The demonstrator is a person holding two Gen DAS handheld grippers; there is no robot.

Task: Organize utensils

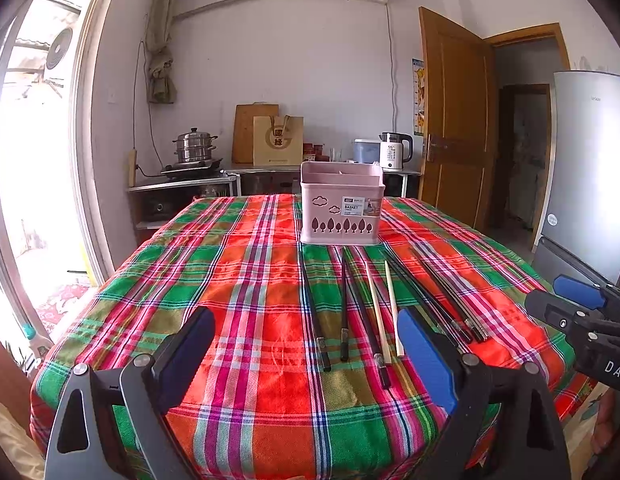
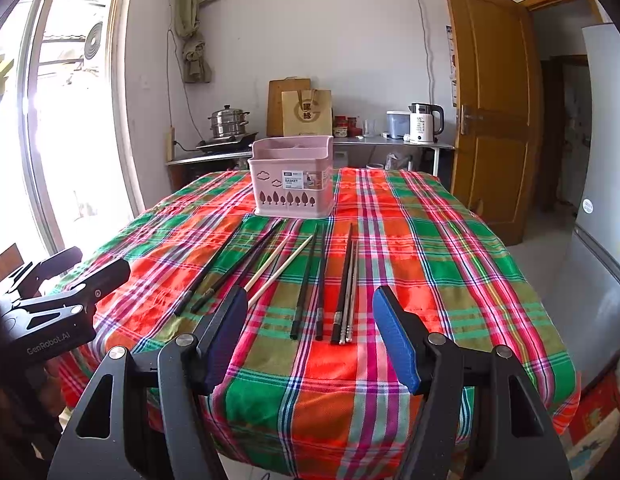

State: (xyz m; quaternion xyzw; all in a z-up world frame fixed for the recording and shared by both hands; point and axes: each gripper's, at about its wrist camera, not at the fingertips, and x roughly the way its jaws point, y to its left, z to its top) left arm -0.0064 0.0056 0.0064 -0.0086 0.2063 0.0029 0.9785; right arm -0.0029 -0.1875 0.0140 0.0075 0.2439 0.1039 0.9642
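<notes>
A pink utensil basket (image 1: 341, 204) (image 2: 293, 178) stands at the far middle of a plaid-clothed table (image 1: 246, 280) (image 2: 430, 248). Several chopsticks lie in front of it: black ones (image 1: 344, 304) (image 2: 306, 284), a pale wooden pair (image 1: 376, 308) (image 2: 278, 268) and dark and silver ones (image 1: 450, 292) (image 2: 348, 288). My left gripper (image 1: 306, 336) is open and empty, above the table's near edge, short of the chopstick ends. My right gripper (image 2: 310, 320) is open and empty, hovering just short of the black and silver chopsticks.
The right gripper shows at the right edge of the left wrist view (image 1: 582, 312); the left gripper shows at the left edge of the right wrist view (image 2: 50, 300). A counter with a steamer pot (image 1: 194, 146) and a kettle (image 1: 395, 151) stands behind. A fridge (image 1: 586, 168) is on the right.
</notes>
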